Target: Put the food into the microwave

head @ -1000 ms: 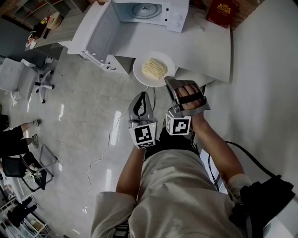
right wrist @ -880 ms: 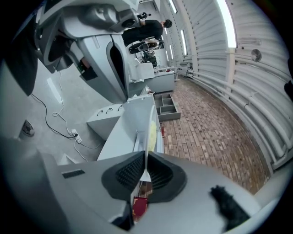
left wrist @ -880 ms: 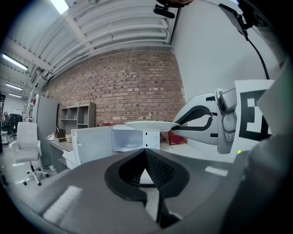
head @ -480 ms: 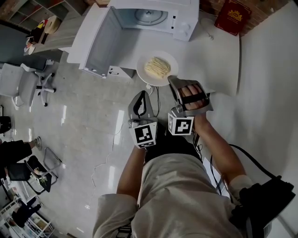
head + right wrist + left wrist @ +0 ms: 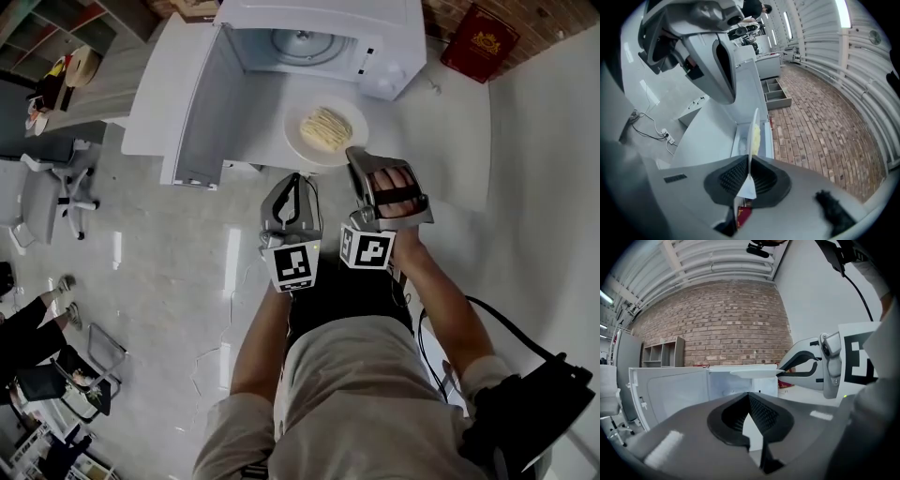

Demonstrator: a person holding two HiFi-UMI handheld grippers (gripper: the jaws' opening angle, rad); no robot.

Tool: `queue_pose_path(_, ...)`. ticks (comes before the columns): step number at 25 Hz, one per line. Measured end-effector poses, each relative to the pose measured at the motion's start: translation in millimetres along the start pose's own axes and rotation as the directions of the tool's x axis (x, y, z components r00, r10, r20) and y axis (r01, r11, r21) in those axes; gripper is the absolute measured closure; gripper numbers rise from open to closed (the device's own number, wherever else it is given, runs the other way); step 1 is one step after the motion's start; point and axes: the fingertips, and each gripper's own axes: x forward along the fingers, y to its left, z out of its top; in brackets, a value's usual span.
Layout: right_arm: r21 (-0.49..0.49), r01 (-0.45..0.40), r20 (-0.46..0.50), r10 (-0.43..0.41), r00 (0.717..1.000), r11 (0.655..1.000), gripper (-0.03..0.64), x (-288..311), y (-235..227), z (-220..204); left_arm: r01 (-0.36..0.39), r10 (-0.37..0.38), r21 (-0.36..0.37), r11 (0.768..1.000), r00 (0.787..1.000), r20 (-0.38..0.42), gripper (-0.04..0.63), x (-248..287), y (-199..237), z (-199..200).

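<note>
A white plate (image 5: 309,141) bearing pale noodles (image 5: 325,128) hangs just in front of the open white microwave (image 5: 375,58). My right gripper (image 5: 354,156) is shut on the plate's near rim. In the right gripper view the plate (image 5: 752,129) stands edge-on between that gripper's pads (image 5: 749,169), with the noodles (image 5: 755,136) on its right face. My left gripper (image 5: 293,180) hovers shut and empty, left of the plate and a little nearer me. The left gripper view shows its closed tips (image 5: 749,397), the plate (image 5: 752,373) and the right gripper (image 5: 782,372) beyond.
The microwave door (image 5: 199,103) is swung wide open to the left, over the table's left end. A red book (image 5: 484,42) lies on the white table (image 5: 445,122) right of the microwave. An office chair (image 5: 58,178) and a person's legs (image 5: 28,328) are off to the left.
Both grippers and the plate have moved forward to the microwave; the plate now hangs over the table right before the opening. The grip on the plate is unchanged.
</note>
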Motion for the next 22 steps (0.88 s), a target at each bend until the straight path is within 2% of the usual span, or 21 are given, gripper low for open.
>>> queue_pose_path(6, 0.022, -0.015, -0.026, 0.015, 1.0, 1.0, 0.594, 34.4, 5.8, 11.2, -0.001, 0.001, -0.016, 1.0, 1.0, -0.011, 0.589, 26.8, 27.2, -14.7)
queue_pose_path(10, 0.048, -0.011, -0.055, 0.013, 0.998, 0.999, 0.594, 63.9, 3.5, 7.2, 0.004, -0.004, 0.001, 1.0, 1.0, -0.017, 0.588, 50.3, 38.8, -22.1)
queue_pose_path(14, 0.07, -0.016, -0.066, 0.021, 0.998, 0.997, 0.594, 91.2, 2.7, 0.6, -0.011, 0.011, -0.013, 1.0, 0.999, -0.031, 0.588, 76.1, 52.4, -30.9)
queue_pose_path(18, 0.065, -0.036, -0.092, 0.042, 0.995, 0.997, 0.594, 126.2, 5.3, -4.5, -0.001, 0.001, 0.007, 1.0, 0.999, -0.032, 0.588, 104.3, 64.1, -36.3)
queue_pose_path(22, 0.053, -0.034, -0.101, 0.04, 0.994, 0.998, 0.594, 164.8, 5.4, -8.3, 0.013, -0.014, -0.012, 1.0, 0.999, -0.046, 0.588, 128.4, 74.9, -46.0)
